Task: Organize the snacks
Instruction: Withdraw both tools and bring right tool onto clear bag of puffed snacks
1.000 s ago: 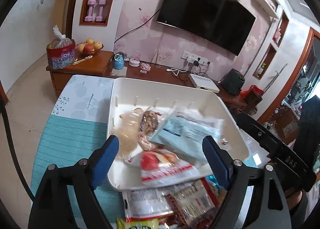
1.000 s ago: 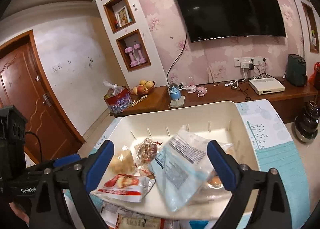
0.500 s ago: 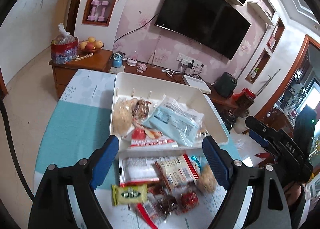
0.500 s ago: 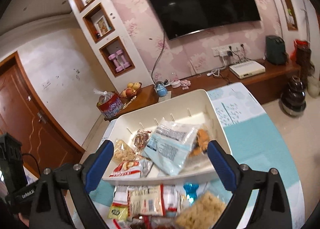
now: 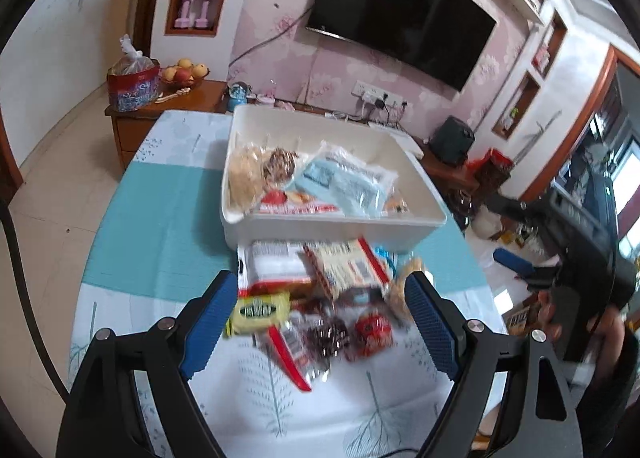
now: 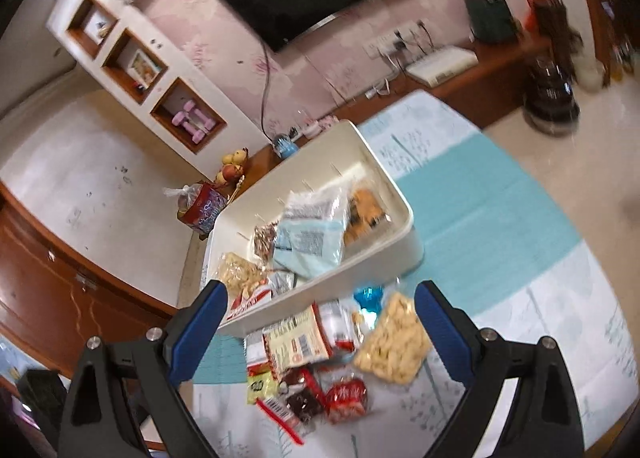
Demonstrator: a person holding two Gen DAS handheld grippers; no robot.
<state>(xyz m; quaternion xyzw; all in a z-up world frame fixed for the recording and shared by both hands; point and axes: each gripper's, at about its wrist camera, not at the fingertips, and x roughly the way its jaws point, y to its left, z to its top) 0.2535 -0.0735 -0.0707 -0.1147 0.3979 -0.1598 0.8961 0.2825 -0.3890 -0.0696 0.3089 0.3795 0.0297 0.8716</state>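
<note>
Presently, loose snack packets [image 5: 320, 298] lie heaped on the tabletop [image 5: 160, 217], just below and between the blue pads of the left claw [image 5: 320, 322], which is released and empty. Right claw [image 6: 320, 330]: likewise spread wide, grasping nothing, with the heap under it. White bin [image 5: 400, 217]: just beyond the heap, touching its far edge; contents include a pale blue packet [image 5: 344, 185] and a red-and-white packet [image 5: 296, 203]. Yellow packet [image 5: 260, 312]: beside the left pad; dark lettering too blurred to read. Other labels: illegible.
</note>
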